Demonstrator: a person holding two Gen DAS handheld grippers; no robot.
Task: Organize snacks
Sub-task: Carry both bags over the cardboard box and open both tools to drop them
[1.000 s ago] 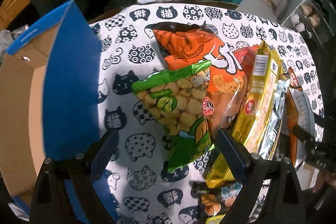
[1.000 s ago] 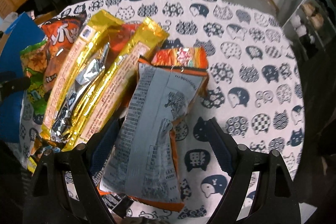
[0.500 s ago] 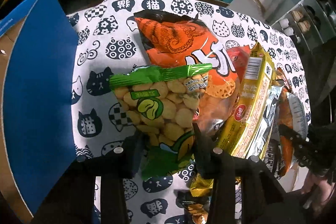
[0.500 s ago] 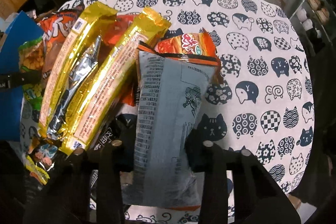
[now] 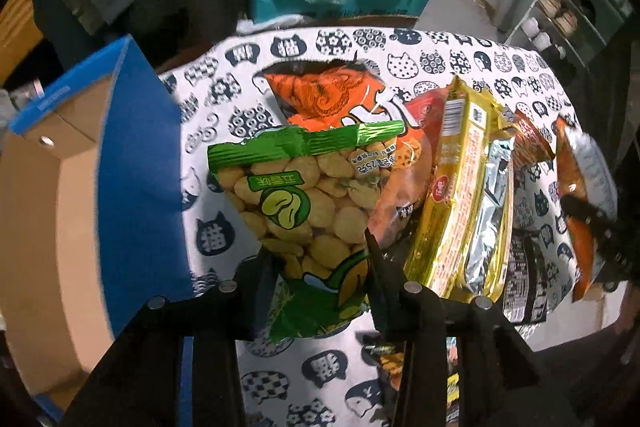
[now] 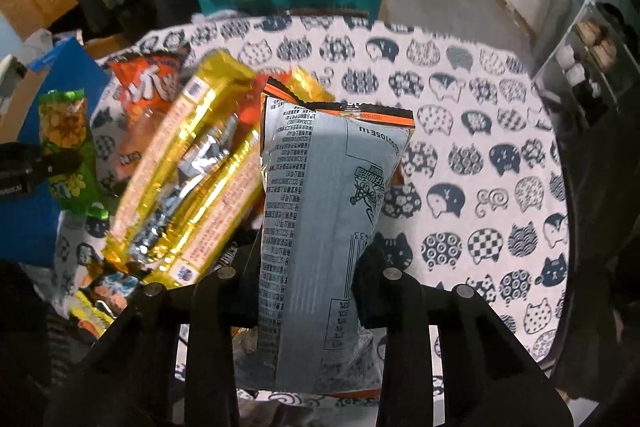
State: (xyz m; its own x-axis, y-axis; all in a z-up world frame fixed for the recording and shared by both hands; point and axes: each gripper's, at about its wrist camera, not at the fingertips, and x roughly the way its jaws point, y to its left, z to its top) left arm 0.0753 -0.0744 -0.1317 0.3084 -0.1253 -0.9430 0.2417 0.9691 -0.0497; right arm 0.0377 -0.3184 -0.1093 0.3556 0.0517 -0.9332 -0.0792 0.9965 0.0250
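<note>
While clamped lengthwise, grey packet (image 6: 320, 227) points tableward — away.

left wrist: close, looking forward | right wrist: same | shared: gold packets (image 5: 460, 187)

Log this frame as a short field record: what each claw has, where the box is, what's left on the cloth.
left claw: shut on green bean snack bag
right claw: shut on grey-backed snack bag
box: blue cardboard box, open, at the left of the table
left on cloth: gold packs, orange bag
surface: cat-print tablecloth
</note>
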